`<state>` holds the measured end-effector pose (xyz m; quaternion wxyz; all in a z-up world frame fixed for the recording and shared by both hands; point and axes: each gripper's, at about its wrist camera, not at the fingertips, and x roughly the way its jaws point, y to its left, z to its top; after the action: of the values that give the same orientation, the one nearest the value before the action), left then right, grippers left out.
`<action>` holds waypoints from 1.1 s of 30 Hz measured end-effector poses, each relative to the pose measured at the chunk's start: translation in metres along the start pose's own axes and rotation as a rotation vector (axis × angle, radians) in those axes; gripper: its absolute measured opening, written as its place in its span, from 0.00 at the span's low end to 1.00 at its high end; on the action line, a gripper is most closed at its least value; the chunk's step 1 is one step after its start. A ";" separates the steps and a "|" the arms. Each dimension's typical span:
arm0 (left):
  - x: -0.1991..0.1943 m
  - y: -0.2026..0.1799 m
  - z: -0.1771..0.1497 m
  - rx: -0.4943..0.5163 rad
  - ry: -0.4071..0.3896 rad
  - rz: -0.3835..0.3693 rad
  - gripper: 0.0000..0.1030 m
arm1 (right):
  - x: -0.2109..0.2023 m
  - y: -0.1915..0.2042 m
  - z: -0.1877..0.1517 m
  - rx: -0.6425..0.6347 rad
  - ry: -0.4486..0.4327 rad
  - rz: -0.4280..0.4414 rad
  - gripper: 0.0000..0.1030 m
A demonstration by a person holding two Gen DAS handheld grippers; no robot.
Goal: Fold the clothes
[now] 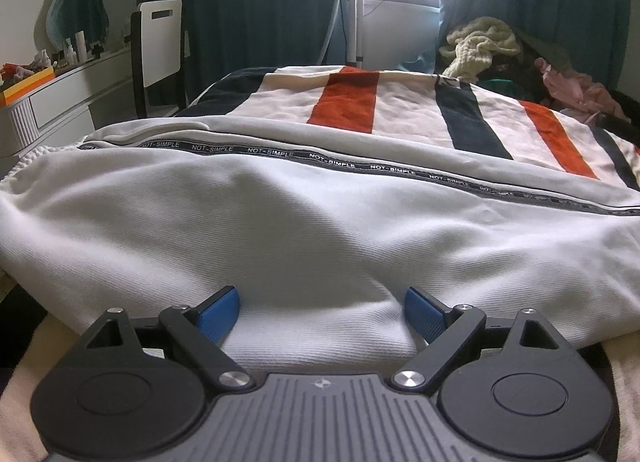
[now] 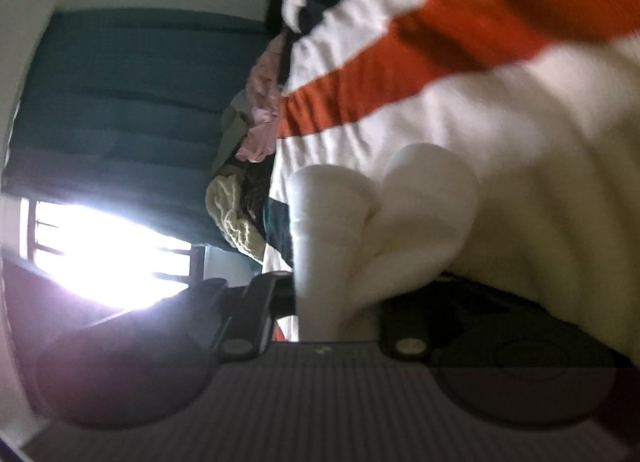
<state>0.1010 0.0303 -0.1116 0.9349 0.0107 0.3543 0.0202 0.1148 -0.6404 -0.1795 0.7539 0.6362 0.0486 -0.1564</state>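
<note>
— Where's the white garment (image 1: 320, 230)?
— Spread on the striped bed (image 1: 344, 102); right gripper (image 2: 340, 286) pinches a bunched fold to lift it, left gripper (image 1: 322, 312) spread wide, poised at the near hem

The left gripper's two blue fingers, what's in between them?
In the left wrist view, the left gripper stands open, and a bulge of the white garment lies between its blue fingers. Neither pad presses it.
</note>
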 end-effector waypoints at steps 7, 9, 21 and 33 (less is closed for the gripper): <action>-0.002 0.003 0.002 -0.016 -0.003 -0.006 0.89 | -0.009 0.061 -0.010 -0.302 -0.069 0.073 0.11; -0.003 0.005 0.004 -0.025 -0.009 -0.010 0.89 | -0.016 0.080 -0.017 -0.365 -0.086 0.095 0.11; -0.030 0.030 0.022 -0.152 -0.145 0.013 0.89 | -0.058 0.203 -0.213 -1.171 -0.068 0.405 0.11; -0.040 0.060 0.028 -0.309 -0.172 0.003 0.89 | -0.042 0.115 -0.412 -1.702 0.474 0.374 0.11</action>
<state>0.0880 0.0878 -0.0623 0.9522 -0.1307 0.2657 0.0747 0.1615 -0.2150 -0.1362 0.9532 -0.1237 0.1977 0.1926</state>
